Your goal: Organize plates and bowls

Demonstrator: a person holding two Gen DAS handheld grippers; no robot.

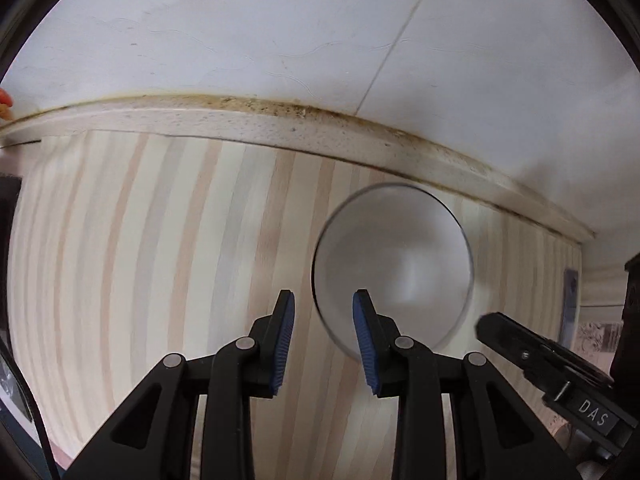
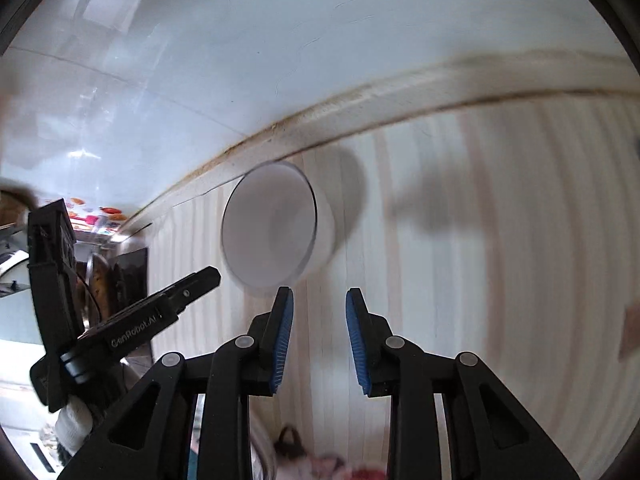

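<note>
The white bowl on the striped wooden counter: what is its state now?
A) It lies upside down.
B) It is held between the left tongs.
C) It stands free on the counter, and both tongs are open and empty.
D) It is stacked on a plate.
C: the bowl sits mouth-up on the bare counter, and the left tongs and right tongs both gape, holding nothing.

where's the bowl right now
The bowl sits on the striped wooden counter near the back ledge, untouched. In the left wrist view it's just ahead-right of the open left gripper; the right gripper sees it ahead-left.
</note>
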